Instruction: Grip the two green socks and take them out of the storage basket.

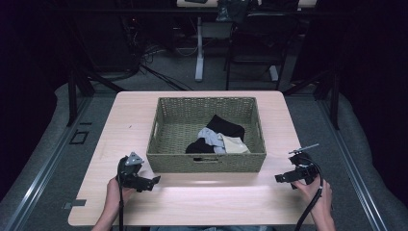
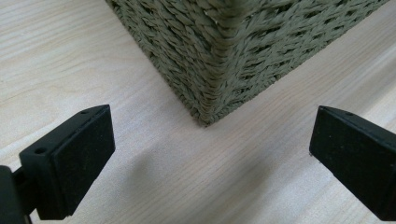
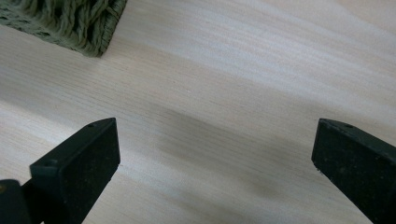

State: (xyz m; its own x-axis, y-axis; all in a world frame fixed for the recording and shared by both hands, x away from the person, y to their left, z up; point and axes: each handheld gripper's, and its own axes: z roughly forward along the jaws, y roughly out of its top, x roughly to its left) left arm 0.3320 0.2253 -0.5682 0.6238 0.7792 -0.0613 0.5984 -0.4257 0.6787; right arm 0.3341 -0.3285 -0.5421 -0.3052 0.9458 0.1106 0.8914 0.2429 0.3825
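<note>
Both jaws spread wide and empty, the left hand-held gripper [image 1: 155,182] and right hand-held gripper [image 1: 279,177] flank the basket [image 1: 207,162]; reaching the clothes [image 1: 219,137] probably means lifting over its near wall.

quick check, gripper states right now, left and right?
Left gripper: open, holding nothing, aimed at the basket corner.
Right gripper: open, holding nothing, over bare table.

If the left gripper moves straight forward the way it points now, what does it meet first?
Probably the near left corner of the green woven basket: it sits centred between the open left gripper jaws, with bare pale wooden table before it.
</note>
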